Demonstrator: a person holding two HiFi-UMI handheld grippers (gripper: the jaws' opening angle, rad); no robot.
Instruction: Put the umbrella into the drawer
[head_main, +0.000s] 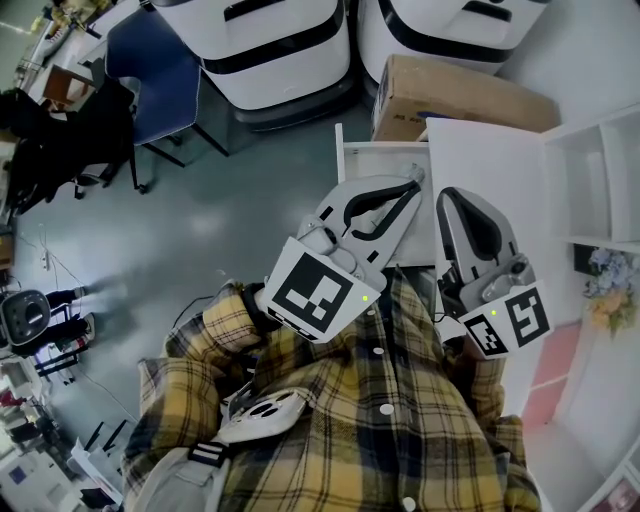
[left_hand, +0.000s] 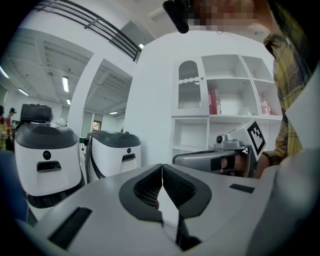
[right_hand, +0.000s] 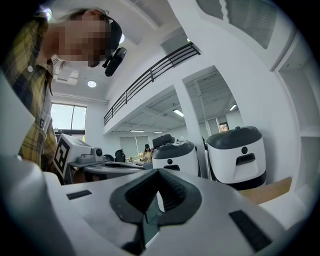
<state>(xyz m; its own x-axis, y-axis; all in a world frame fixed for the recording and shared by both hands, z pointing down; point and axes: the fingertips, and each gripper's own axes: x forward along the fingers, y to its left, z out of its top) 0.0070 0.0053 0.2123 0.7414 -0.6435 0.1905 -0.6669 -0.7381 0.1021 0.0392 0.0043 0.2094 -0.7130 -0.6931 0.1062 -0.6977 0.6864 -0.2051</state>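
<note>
A workroom with a grey floor (head_main: 250, 200) and white walls. The left gripper (head_main: 414, 179) has its jaws pressed together at the tips with nothing between them. The right gripper (head_main: 447, 196) is likewise closed and empty. A person in a yellow plaid shirt (head_main: 380, 420) holds both close in front of the chest, side by side and pointing forward, about level. The left one angles toward the right one, so their tips are near each other. In the left gripper view, fingers (left_hand: 240, 163) wrap the right gripper's handle.

Just beyond and below the left gripper's tips is an open white drawer (head_main: 372, 160). Under the right gripper is the flat top of a white cabinet (head_main: 490, 170), with open shelves (head_main: 600, 180) to its right. Past the drawer sits a cardboard box (head_main: 450, 95), and farther out stand two large white machines (head_main: 280, 45) with dark bands. A blue chair (head_main: 150, 60) is well off to the left.

No view shows where the umbrella is.

Each gripper's cube carries black-and-white square markers. The label on the box and the print on a red pack (left_hand: 215, 102) on a shelf are too small to read.
</note>
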